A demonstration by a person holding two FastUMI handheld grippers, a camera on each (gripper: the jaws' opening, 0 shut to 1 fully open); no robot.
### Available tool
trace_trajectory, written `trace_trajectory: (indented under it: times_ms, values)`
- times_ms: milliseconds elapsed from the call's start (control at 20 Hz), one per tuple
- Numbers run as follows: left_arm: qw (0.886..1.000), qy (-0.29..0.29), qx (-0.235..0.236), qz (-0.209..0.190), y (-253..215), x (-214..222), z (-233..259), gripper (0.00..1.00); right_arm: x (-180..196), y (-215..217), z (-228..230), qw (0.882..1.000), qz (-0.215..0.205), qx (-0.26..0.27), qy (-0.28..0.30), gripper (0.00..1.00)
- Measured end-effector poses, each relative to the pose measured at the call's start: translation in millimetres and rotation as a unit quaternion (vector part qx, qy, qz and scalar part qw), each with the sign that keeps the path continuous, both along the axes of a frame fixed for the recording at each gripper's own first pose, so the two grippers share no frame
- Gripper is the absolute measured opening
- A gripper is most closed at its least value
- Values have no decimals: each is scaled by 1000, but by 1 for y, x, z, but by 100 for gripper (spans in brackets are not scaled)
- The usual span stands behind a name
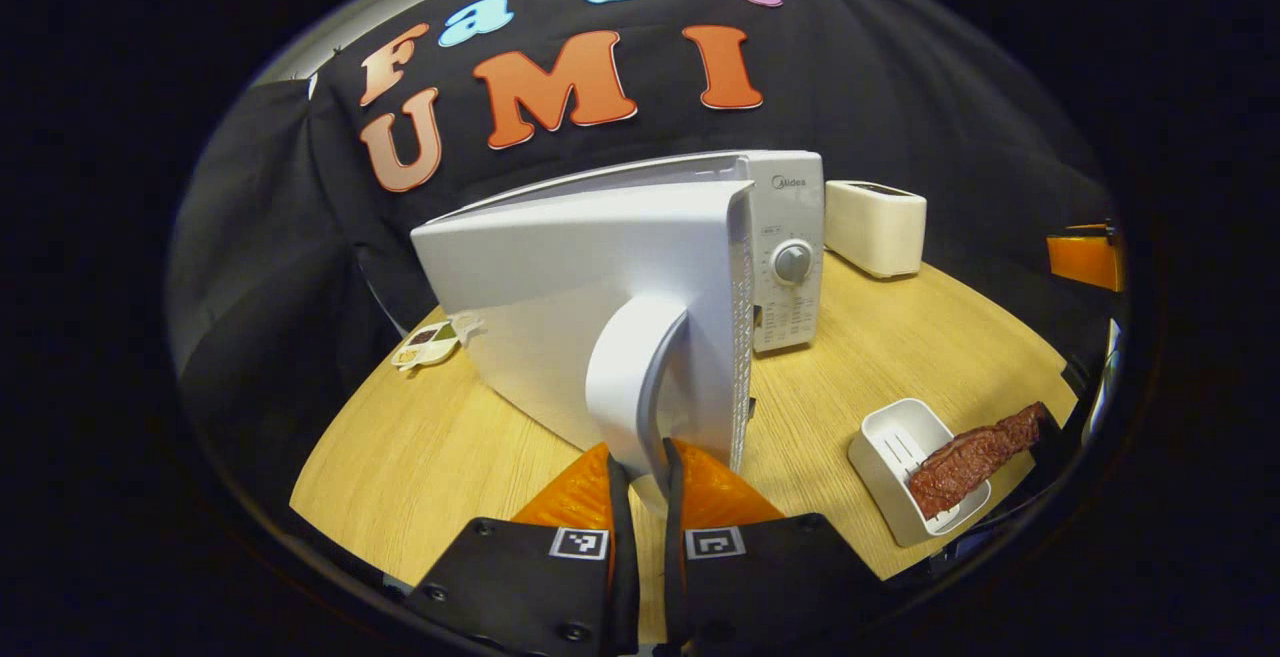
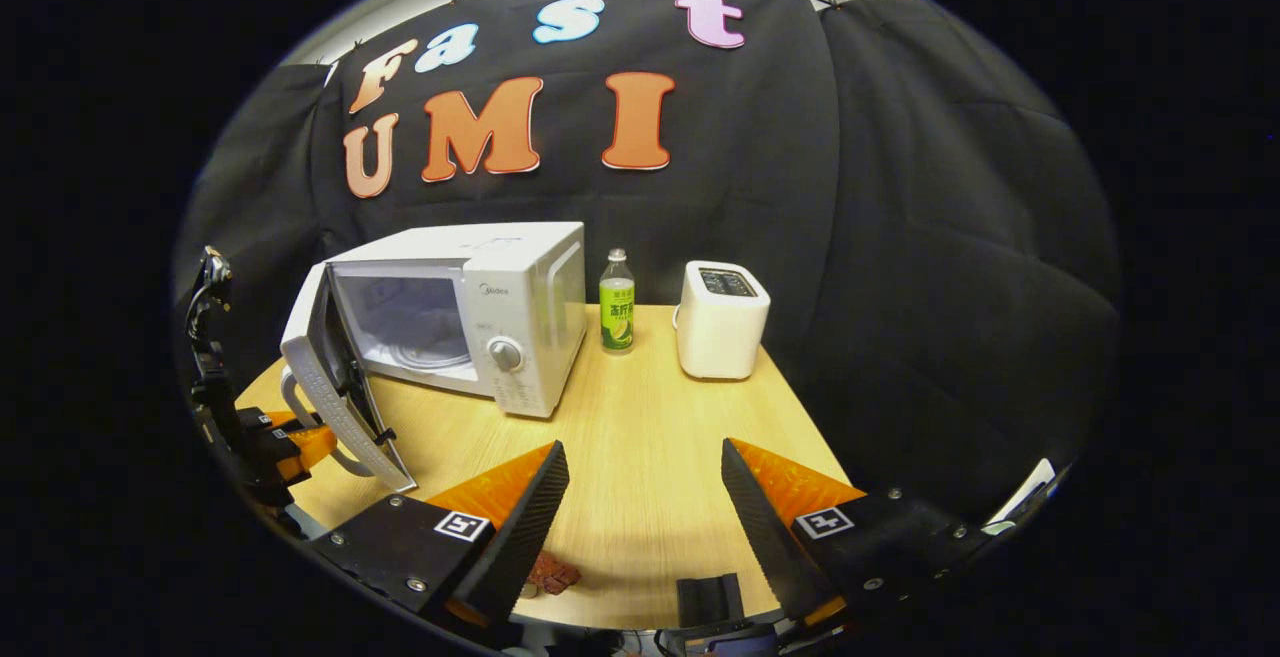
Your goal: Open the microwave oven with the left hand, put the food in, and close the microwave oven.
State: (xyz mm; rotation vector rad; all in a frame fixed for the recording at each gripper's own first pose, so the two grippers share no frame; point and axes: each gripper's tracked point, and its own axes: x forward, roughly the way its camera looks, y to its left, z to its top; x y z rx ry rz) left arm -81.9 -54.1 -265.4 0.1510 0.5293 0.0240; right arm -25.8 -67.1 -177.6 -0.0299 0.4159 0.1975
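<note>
The food (image 1: 975,458), a long reddish slab, lies slantwise across the white tray (image 1: 885,445) on the table (image 1: 430,447), far off to the right of my left gripper (image 1: 645,487), which pinches the door handle (image 1: 632,377) of the microwave (image 2: 470,322). The door stands swung wide, the cavity bare. My right gripper (image 2: 640,497) hangs spread and empty, the food just below it, so I judge the right hand nearer for the pickup.

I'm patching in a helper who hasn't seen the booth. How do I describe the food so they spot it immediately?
Start at the white microwave with its door swung open on the wooden table. Nearer the table's front edge sits a small white tray. The food is the dark reddish-brown slab lying across it, the sole dark, rough-textured item among smooth white things.
</note>
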Motion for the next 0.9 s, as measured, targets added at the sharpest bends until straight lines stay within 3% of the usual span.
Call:
trace_trajectory:
  times_ms: [50, 100, 200, 250, 850, 900]
  values:
    - [1000, 4, 6, 6, 7, -5, 0, 10, -2, 4, -5, 1000, 11, -2, 6, 95]
    - [1000, 7, 6, 13, 15, -9, 0, 14, -4, 6, -11, 1000, 20, -9, 12, 95]
    - [1000, 11, 2, 24, 29, -21, -2, 9, -8, 4, -18, 999, 25, -23, 21, 95]
    - [1000, 12, 4, 26, 38, -26, -2, 14, -10, 4, -19, 999, 24, -22, 25, 95]
    - [1000, 5, -8, -6, 153, -70, -12, 13, -45, 33, -44, 992, -81, -3, 93, 93]
    - [1000, 5, -18, -6, 160, -72, -14, 7, -49, 34, -46, 991, -88, -3, 99, 93]
